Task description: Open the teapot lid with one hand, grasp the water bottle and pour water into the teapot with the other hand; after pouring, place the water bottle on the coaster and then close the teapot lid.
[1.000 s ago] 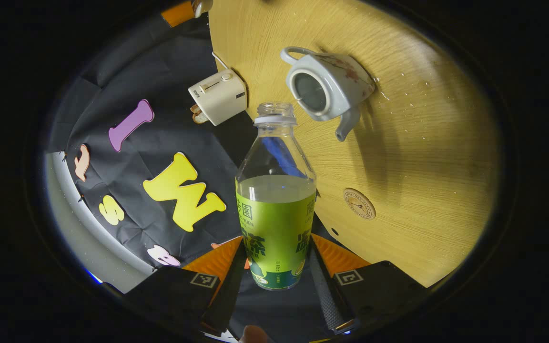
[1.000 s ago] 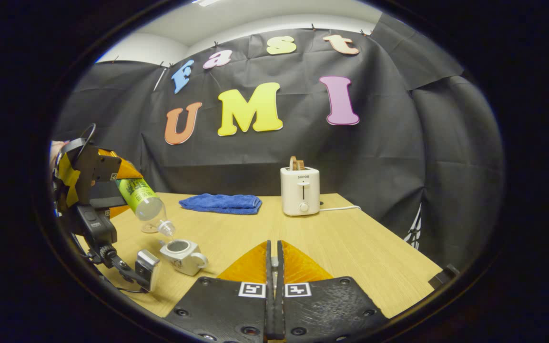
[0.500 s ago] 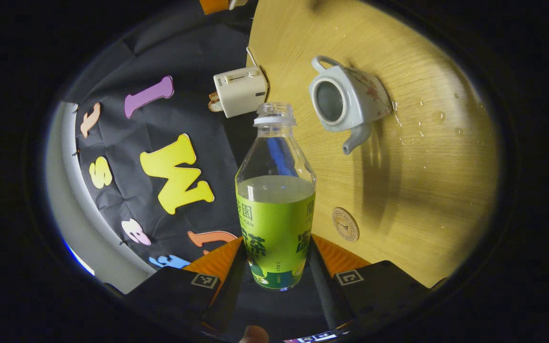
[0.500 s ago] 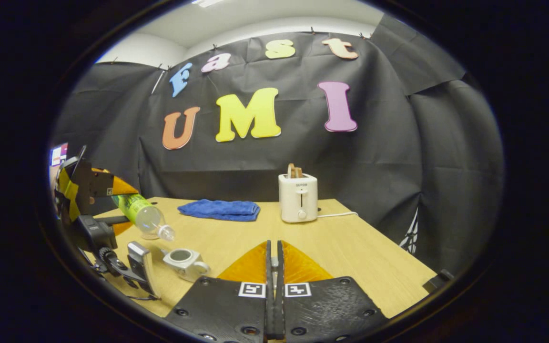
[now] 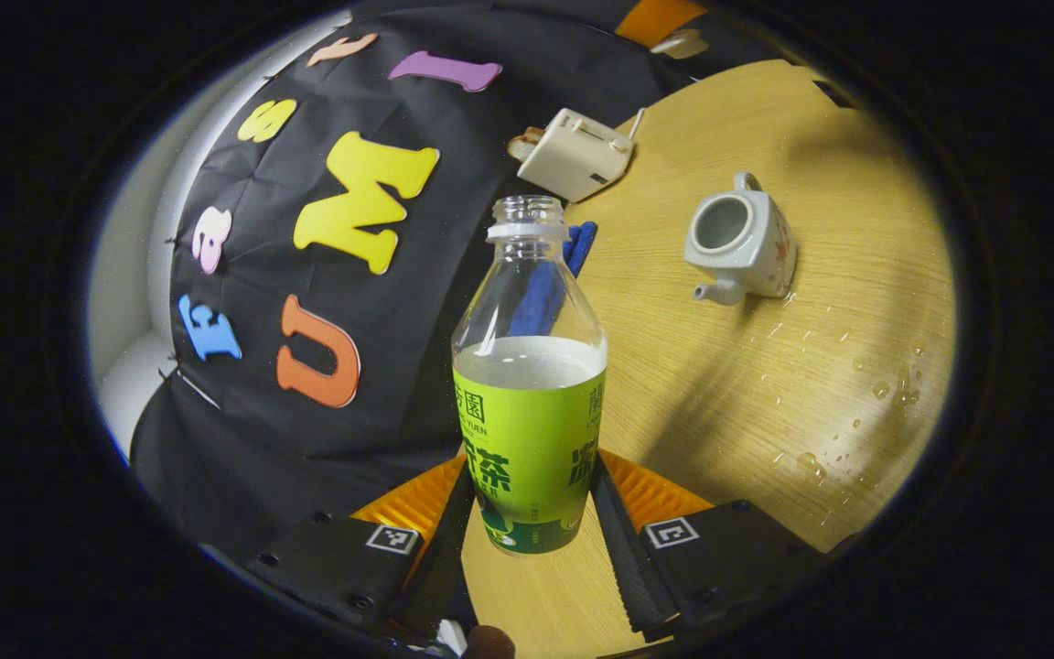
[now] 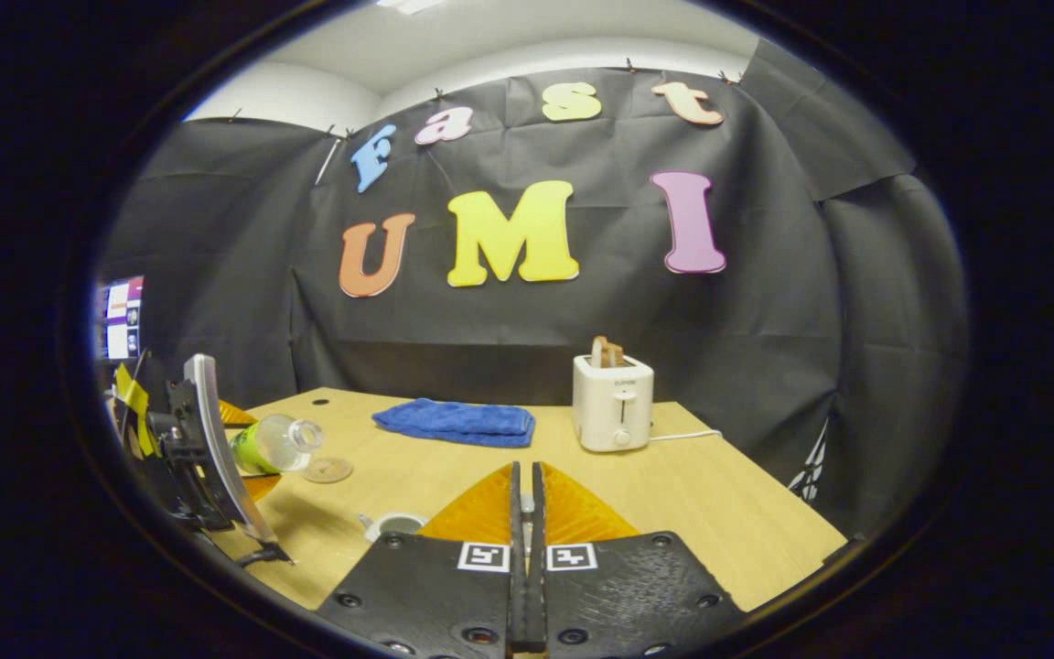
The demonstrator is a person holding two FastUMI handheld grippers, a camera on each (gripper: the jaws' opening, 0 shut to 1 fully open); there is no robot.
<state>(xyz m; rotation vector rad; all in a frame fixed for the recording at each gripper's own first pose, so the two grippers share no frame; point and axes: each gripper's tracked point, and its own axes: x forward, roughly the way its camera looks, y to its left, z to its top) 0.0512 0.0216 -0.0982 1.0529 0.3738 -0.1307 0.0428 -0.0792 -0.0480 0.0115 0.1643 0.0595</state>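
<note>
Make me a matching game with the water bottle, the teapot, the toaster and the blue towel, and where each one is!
Things:
1. water bottle
2. teapot
3. toaster
4. blue towel

Places or states:
A. lying folded on the table
B. lid off, open on top
C. held between the left gripper's jaws
D. bread sticking out of its top

Pairs: 1-C, 2-B, 3-D, 4-A

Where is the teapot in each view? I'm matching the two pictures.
Left gripper view: teapot at upper right, lid off, on the table beyond the bottle.
Right gripper view: teapot at lower centre-left, only its open rim showing behind the gripper body.
Shared landmark: the toaster at the table's far edge.
</note>
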